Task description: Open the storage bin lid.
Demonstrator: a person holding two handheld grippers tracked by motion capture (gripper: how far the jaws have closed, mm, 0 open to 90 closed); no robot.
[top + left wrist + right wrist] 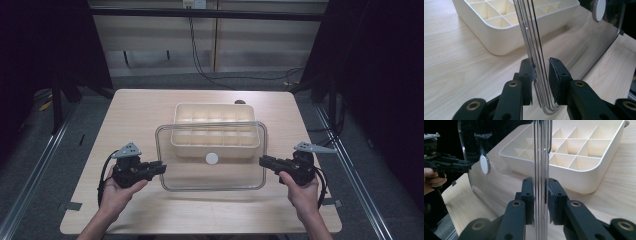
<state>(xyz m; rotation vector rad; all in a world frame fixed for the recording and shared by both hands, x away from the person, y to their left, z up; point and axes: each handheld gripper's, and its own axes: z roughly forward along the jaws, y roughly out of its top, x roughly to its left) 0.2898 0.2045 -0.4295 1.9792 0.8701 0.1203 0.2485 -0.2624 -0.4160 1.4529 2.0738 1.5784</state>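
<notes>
A clear plastic lid (210, 172) with a white round knob (212, 158) hangs level over the table, and its far part overlaps a cream compartment tray (176, 115). My left gripper (161, 166) is shut on the lid's left edge. The left gripper view shows the rim (537, 75) clamped between the jaws of that gripper (541, 72), with the tray (499, 37) behind. My right gripper (262, 161) is shut on the right edge. In its own view that gripper (540, 190) pinches the rim (541, 157), with the knob (485, 164) and the left gripper (461, 166) beyond.
The light wooden table (140, 110) has bare surface on both sides of the tray and in front of the lid. A black cable (200, 60) runs over the floor behind the table. Dark curtains stand at both sides.
</notes>
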